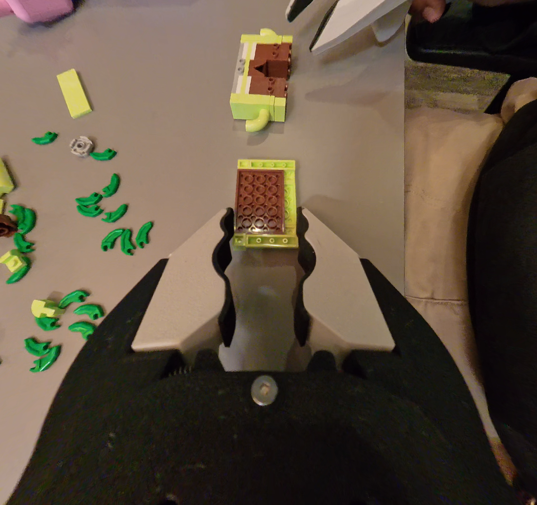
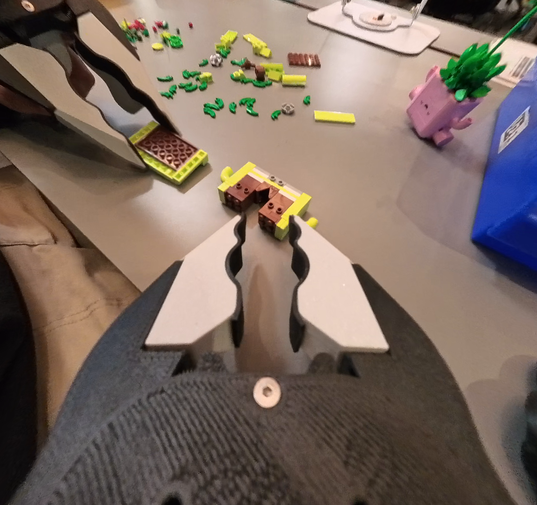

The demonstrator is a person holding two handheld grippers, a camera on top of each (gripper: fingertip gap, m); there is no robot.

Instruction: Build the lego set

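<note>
The left claw (image 1: 266, 217) sits low over the grey desk (image 1: 180, 63), its two fingers set on either side of the near end of a flat plate assembly (image 1: 263, 203), a brown studded plate laid on lime-green strips; the fingers flank its edges, but whether they press it cannot be told, and the plate lies flat on the desk. Ahead of this claw, apart from the plate, stands the half-built block (image 1: 263, 76), lime-green walls around brown bricks with a gap in its middle and a curved lime piece at each end. The right claw (image 2: 267, 223) is released, fingers spread, with its tips just short of that same block (image 2: 263, 197), whose near corner lies between them. The only container-like thing is a pink square pot figure (image 2: 436, 107), far right of the right claw, filled with green leaves. To the left of the left claw lie loose parts: roughly twenty small green curved leaves (image 1: 116, 213), one long lime tile (image 1: 74, 92), one grey round piece (image 1: 81, 145). Farther beyond the right claw are more lime bits, one brown ridged plate (image 2: 303, 60) and a small red-and-green heap too blurred to count. A blue box (image 2: 511, 188) stands to the right, a white stand base (image 2: 374, 30) at the far side.
</note>
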